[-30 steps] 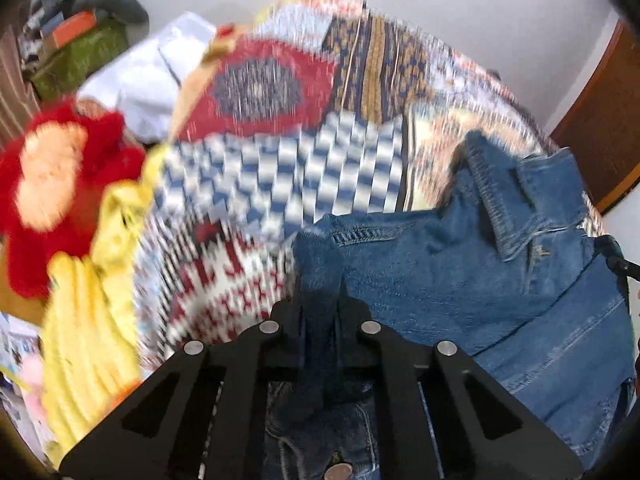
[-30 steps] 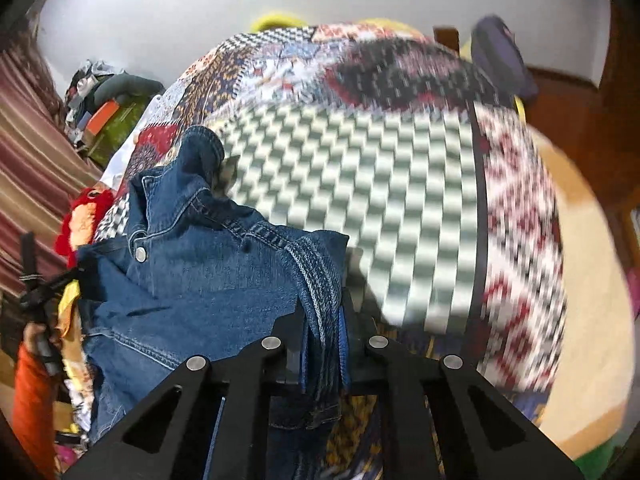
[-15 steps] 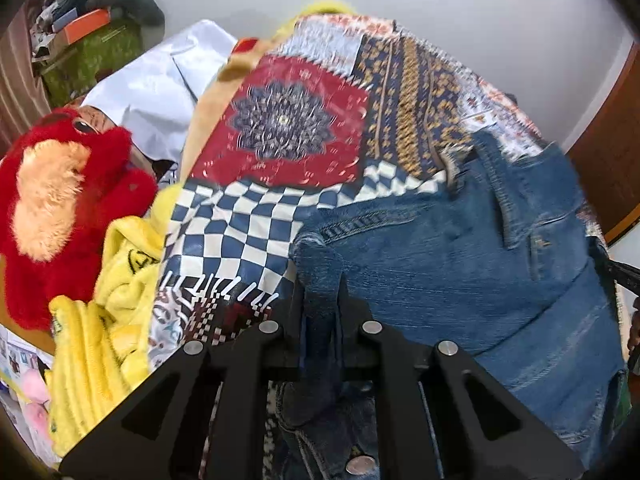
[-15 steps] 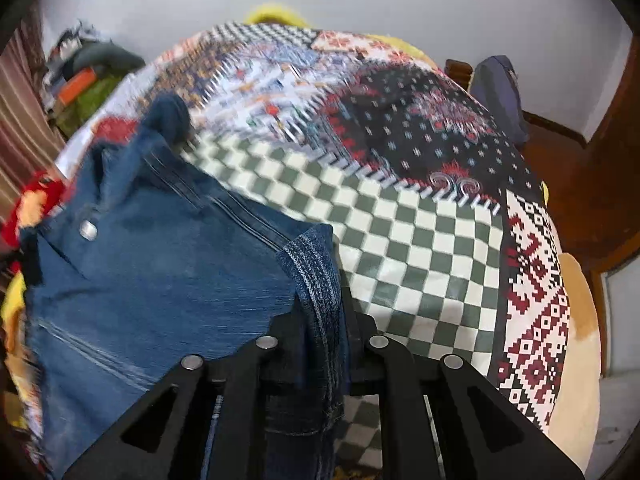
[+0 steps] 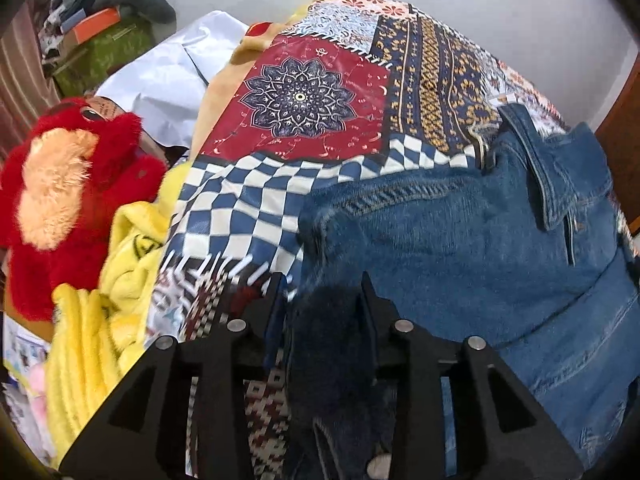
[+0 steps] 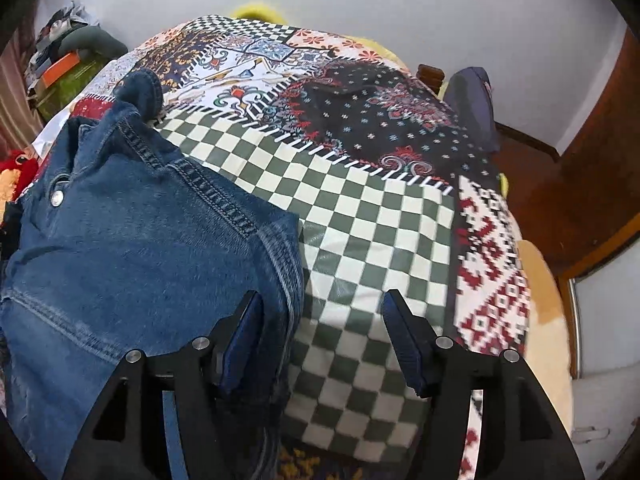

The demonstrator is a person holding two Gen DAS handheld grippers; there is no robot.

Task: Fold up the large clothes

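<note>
A blue denim jacket (image 5: pixel 460 248) lies spread on the patchwork bedspread (image 5: pixel 304 96), collar toward the far side. In the left wrist view my left gripper (image 5: pixel 322 300) has its jaws parted, with a dark fold of the jacket's edge still lying loosely between them. In the right wrist view the jacket (image 6: pixel 132 240) fills the left half, on the bedspread (image 6: pixel 360 208). My right gripper (image 6: pixel 320 320) is wide open; the jacket's near corner lies against its left finger (image 6: pixel 244 332).
A red plush toy (image 5: pixel 68 184) and yellow cloth (image 5: pixel 92 320) lie off the bed's left edge. White sheet (image 5: pixel 176 80) and stacked boxes (image 5: pixel 100 40) sit behind. A dark bag (image 6: pixel 474 108) and wooden furniture (image 6: pixel 580 160) stand right of the bed.
Both grippers carried the jacket forward and laid it onto the bed. Both have opened: the right fully, the left partly, and the jacket edges dropped from their grip.
</note>
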